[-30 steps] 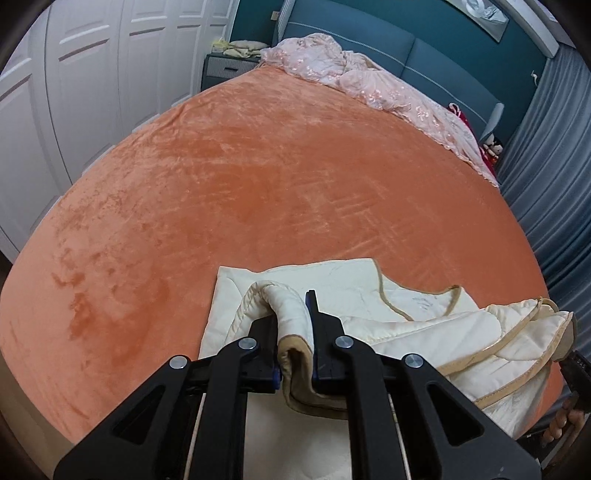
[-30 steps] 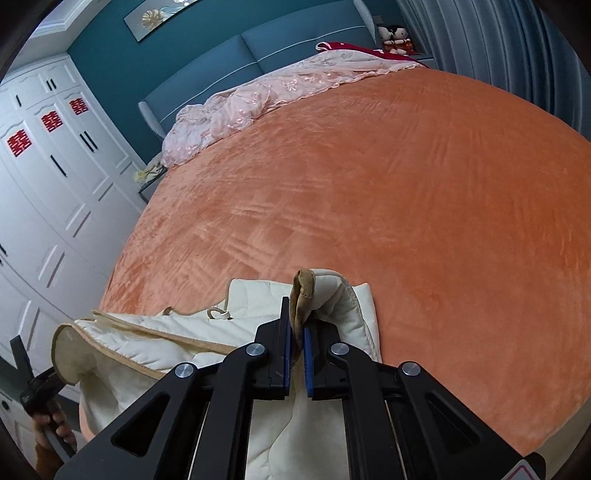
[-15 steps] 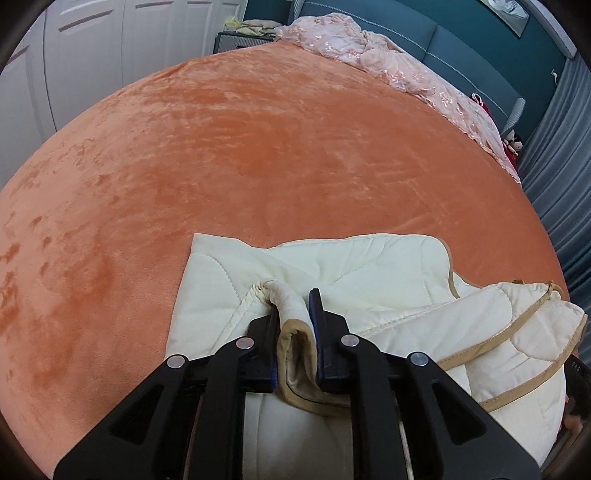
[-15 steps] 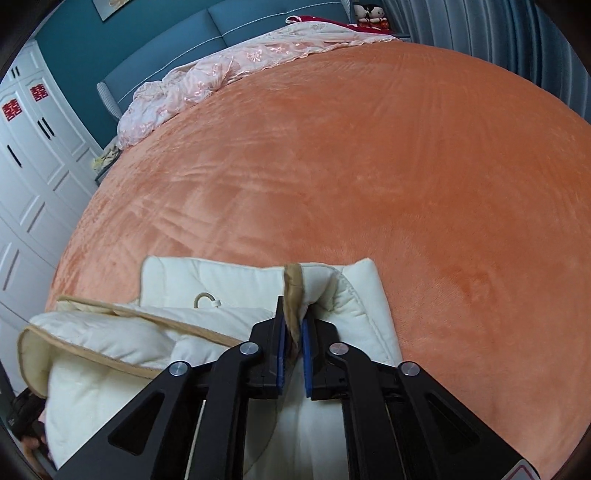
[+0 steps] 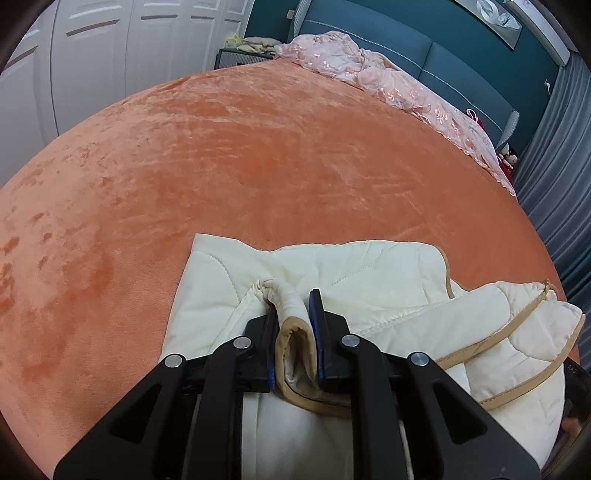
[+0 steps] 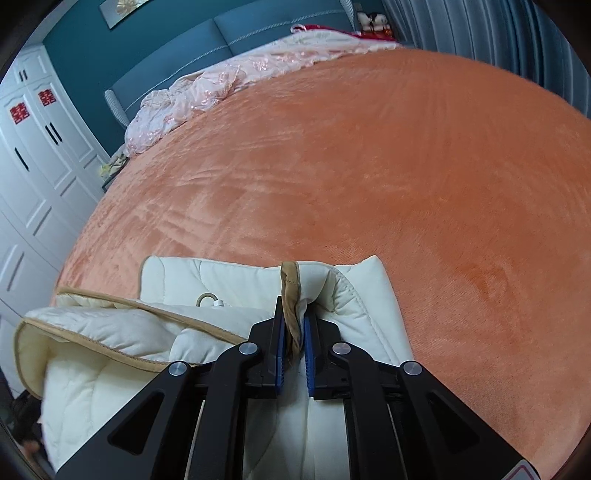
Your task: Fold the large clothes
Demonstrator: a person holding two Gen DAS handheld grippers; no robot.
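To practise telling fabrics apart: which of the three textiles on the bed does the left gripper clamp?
The cream quilted garment with tan trim; the orange plush bedspread and pink lace cover lie ungripped.

garment (image 5: 369, 273) lowered onto bed (image 5: 258, 166), folded flatter

An orange plush blanket (image 5: 258, 155) covers the whole top of a bed (image 6: 424, 155), its nap brushed into lighter and darker streaks. At the near edge lies a cream quilted garment (image 5: 369, 269) with tan trim, folded over on itself in thick layers; its flat far panel rests directly on the blanket, with a small hanging loop (image 6: 207, 297) showing near its middle in the right wrist view. Along the far end, against the blue headboard (image 6: 221, 33), a crumpled pink lace-patterned coverlet (image 5: 388, 81) stretches across the bed's width. The broad middle of the blanket between garment and coverlet is smooth.
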